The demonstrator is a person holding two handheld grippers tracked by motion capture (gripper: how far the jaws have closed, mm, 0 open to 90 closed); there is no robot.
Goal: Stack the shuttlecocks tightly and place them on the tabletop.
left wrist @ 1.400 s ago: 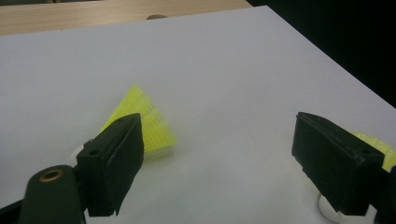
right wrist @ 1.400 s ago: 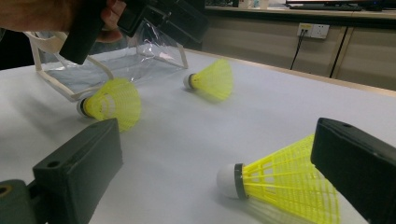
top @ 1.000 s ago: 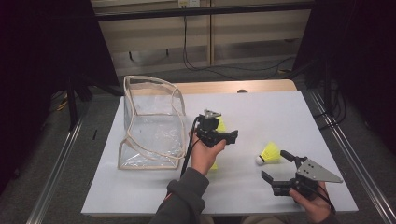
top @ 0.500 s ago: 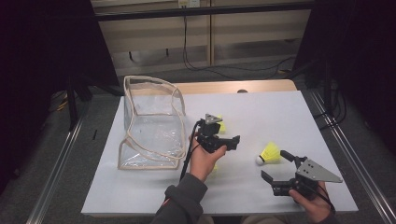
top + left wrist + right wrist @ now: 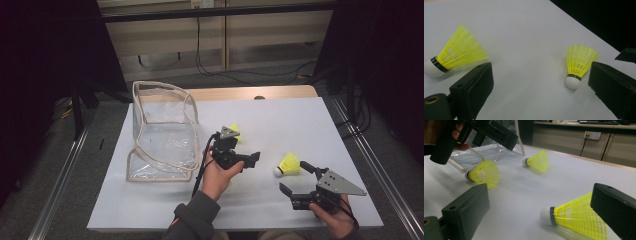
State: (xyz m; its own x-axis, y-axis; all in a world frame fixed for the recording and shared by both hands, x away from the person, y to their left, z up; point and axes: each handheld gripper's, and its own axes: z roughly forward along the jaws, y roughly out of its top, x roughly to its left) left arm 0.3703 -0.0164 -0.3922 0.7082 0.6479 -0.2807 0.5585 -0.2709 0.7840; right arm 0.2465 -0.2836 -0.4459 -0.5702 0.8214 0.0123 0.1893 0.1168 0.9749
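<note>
a: the left gripper (image 5: 248, 161) sits in the middle of the high view, beside the clear bag (image 5: 161, 131). its jaws have just been opening and stand wide apart with nothing between them.

b: and the yellow shuttlecocks?

a: three lie on the white table (image 5: 280, 117). one (image 5: 458, 56) is at the left of the left gripper view, one (image 5: 580, 64) at the right. a third (image 5: 484, 174) lies near the bag in the right gripper view.

b: the right gripper (image 5: 299, 186)?

a: lower right, jaws apart, empty.

b: what could go wrong?

a: i think a jaw could bump a shuttlecock's round white tip, and it rolls away. squeezing the thin skirt too hard could bend it.
</note>
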